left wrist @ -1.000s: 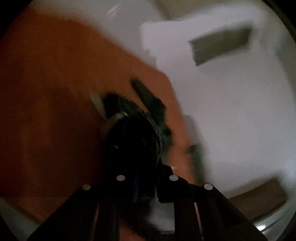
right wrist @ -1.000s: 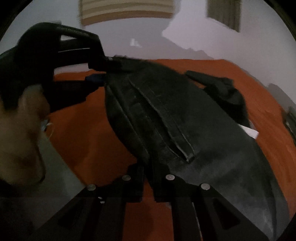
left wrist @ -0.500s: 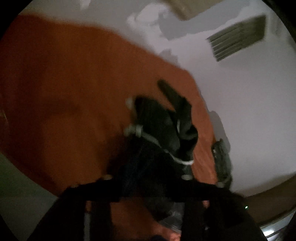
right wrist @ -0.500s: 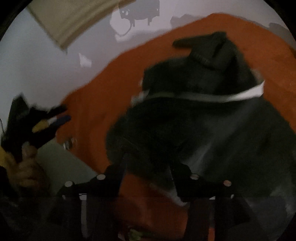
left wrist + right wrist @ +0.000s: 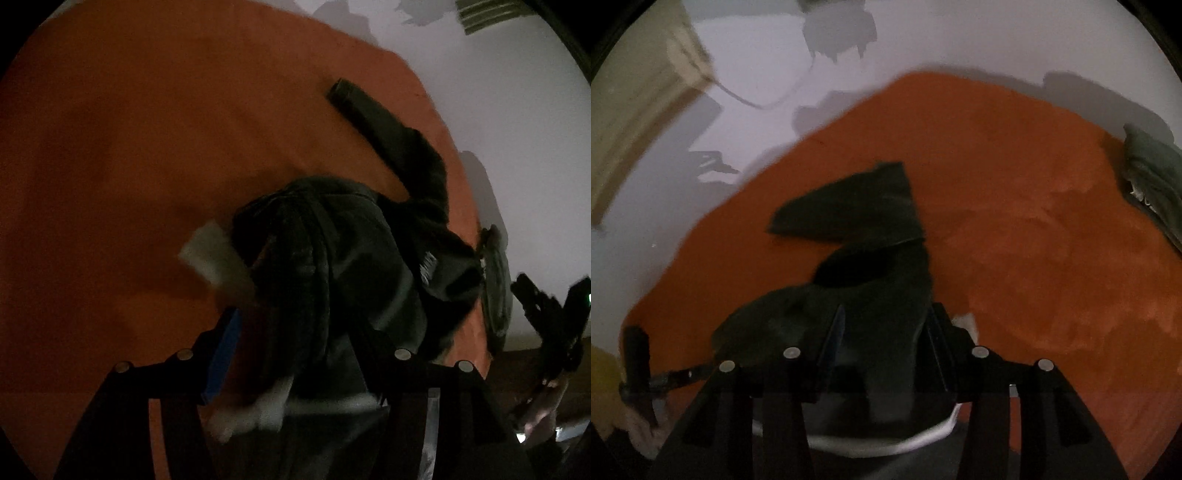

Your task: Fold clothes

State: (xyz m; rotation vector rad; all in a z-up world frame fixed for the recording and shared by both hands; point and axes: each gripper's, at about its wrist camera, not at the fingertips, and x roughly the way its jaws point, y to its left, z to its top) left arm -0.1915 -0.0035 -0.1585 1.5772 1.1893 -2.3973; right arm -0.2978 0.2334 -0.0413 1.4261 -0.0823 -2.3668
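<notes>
A black garment (image 5: 332, 266) with white trim (image 5: 214, 254) lies bunched on the orange cover (image 5: 129, 166), one sleeve (image 5: 388, 129) stretched away from the heap. My left gripper (image 5: 295, 325) hangs over it with its jaws opening; cloth lies loosely between them, and the blue pad (image 5: 221, 354) stands apart from it. In the right wrist view the same garment (image 5: 864, 266) is heaped under my right gripper (image 5: 886, 314). Its jaws are spread, with black cloth between the fingers and no visible pinch.
A grey-green garment (image 5: 1152, 184) lies at the cover's right edge, and shows in the left wrist view as the grey-green garment (image 5: 495, 288). The other gripper and a hand (image 5: 546, 332) are at the right. A pale floor (image 5: 923, 44) surrounds the orange cover (image 5: 1034, 221).
Both grippers were shut on the lifted garment a second ago. Their jaws have since spread, and the garment has dropped into a heap on the orange cover. Both hands have swung sideways.
</notes>
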